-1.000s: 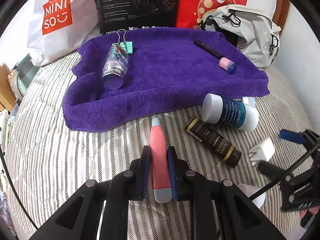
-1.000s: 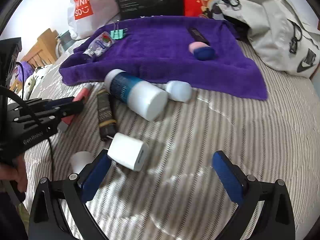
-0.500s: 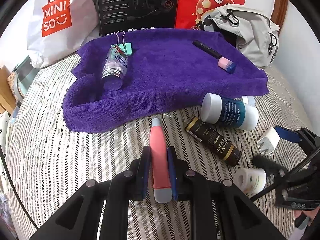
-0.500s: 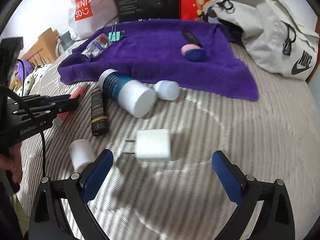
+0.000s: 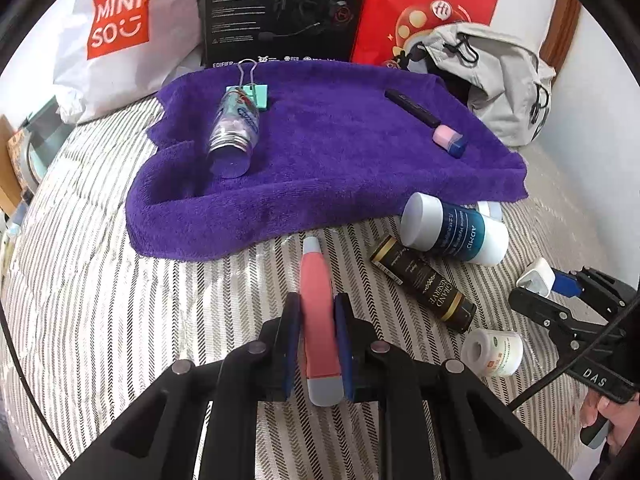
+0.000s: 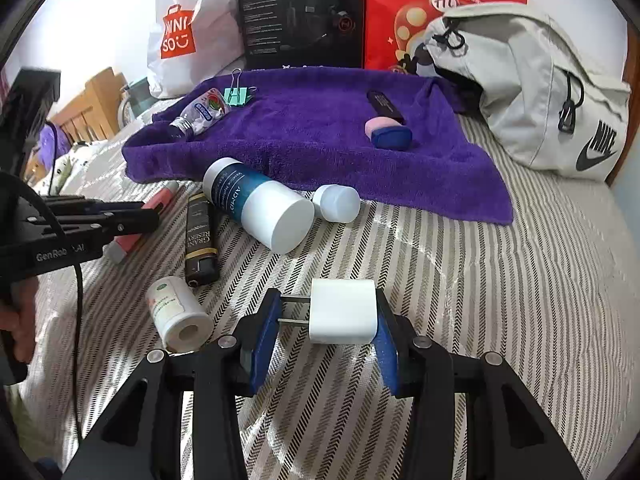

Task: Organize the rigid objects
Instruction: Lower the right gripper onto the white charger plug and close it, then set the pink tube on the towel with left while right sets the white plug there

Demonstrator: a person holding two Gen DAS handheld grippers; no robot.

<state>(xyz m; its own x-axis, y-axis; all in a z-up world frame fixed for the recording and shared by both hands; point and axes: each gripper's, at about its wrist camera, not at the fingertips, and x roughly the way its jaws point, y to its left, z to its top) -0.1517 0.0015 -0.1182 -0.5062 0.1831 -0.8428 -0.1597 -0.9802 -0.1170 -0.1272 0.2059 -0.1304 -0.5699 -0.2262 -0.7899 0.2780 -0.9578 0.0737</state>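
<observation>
A: Item one?
B: White wall charger (image 6: 343,311), prongs pointing left, lying on the striped bedspread (image 6: 500,300) between the pads of the right gripper (image 6: 326,320). Jaws closing; right pad against the charger body, left pad at the prong tips.

A: Item two?
B: Pink pen-shaped tube (image 5: 318,312), grey caps at both ends, clamped by the left gripper (image 5: 318,340), jaws fully together on it, just short of the purple towel (image 5: 320,152).

A: Loose on the bedspread?
B: White tape roll (image 6: 178,318) near the charger; black "Grand Reserve" lighter (image 6: 201,236); blue-and-white bottle (image 6: 256,204) on its side, touching a small white cap (image 6: 336,203).

A: On the towel?
B: Clear plastic bottle (image 5: 236,132) lying down, teal binder clip (image 5: 250,94) touching it; black bar (image 5: 410,107); pink-and-blue eraser (image 5: 450,141).

A: Behind?
B: Miniso bag (image 5: 120,24), black headset box (image 5: 280,8), red bag (image 5: 424,4), grey Nike backpack (image 6: 532,84).
</observation>
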